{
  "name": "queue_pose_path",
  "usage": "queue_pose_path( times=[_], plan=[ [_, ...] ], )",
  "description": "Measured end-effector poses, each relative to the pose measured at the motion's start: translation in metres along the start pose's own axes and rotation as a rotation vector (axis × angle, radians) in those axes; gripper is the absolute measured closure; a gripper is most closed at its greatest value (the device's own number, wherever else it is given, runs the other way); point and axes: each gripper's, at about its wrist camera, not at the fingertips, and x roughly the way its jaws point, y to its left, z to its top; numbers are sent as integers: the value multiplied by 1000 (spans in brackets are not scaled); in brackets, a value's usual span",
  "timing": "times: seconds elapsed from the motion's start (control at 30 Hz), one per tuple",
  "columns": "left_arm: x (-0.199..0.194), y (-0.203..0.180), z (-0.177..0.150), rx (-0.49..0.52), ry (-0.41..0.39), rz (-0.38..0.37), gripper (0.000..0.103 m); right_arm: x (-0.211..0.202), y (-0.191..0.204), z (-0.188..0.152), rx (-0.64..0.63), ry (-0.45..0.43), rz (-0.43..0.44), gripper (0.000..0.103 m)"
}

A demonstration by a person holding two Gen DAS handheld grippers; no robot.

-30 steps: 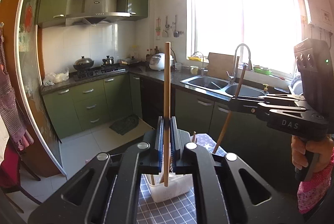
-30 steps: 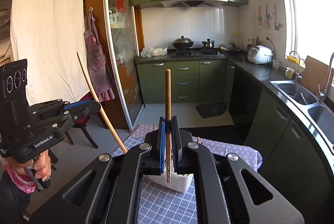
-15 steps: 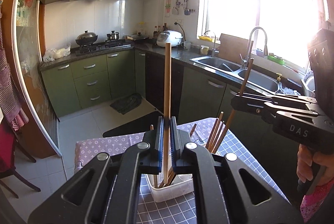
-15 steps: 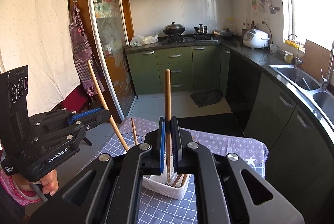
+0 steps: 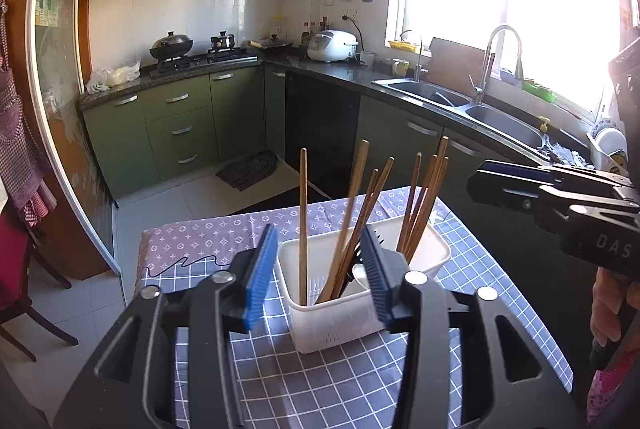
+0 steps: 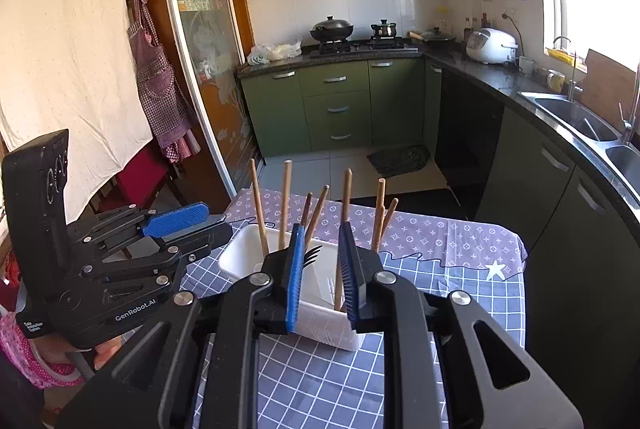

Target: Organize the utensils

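Left wrist view: wooden chopsticks [image 5: 348, 213] stand upright and leaning in a white plastic utensil basket [image 5: 332, 321] on the checked-cloth surface [image 5: 320, 381]. Straddling the basket, the left claw [image 5: 318, 269] is opening, pads clear of every stick. Beside it, the right claw [image 6: 322, 269] is also opening, one chopstick [image 6: 343, 237] loose between its pads.

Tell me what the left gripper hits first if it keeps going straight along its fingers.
Most likely the white utensil basket. The left gripper, jaws opening with nothing pressed between the pads, points down at it, with the wooden chopsticks standing in the same line. Depth is unclear, so an upright chopstick could be touched just before the basket's rim.
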Motion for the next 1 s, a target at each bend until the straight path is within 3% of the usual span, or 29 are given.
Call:
queue_pose_path(
  times=[0.07, 0.17, 0.2, 0.23, 0.4, 0.63, 1.0],
  plan=[
    [-20, 0, -8, -8, -47, 14, 23, -21, 3, -13, 2, -42, -7, 60],
    [-53, -4, -32, 3, -103, 50, 11, -52, 9, -44, 7, -86, -22, 33],
    [-64, -5, -42, 7, -121, 61, 10, -60, 9, -56, 13, -94, -23, 19],
    [-74, -6, -52, 6, -136, 74, 8, -69, 11, -69, 16, -103, -26, 14],
    [-111, -5, -95, -36, -132, 105, 7, -97, 19, -124, 49, -112, -36, 5],
    [-151, 0, -120, -144, -122, 125, 7, -136, 34, -171, 92, -181, -82, 5],
    [-177, -12, -137, -113, -114, 135, 7, -174, 59, -188, 68, -243, -164, 5]
  ],
)
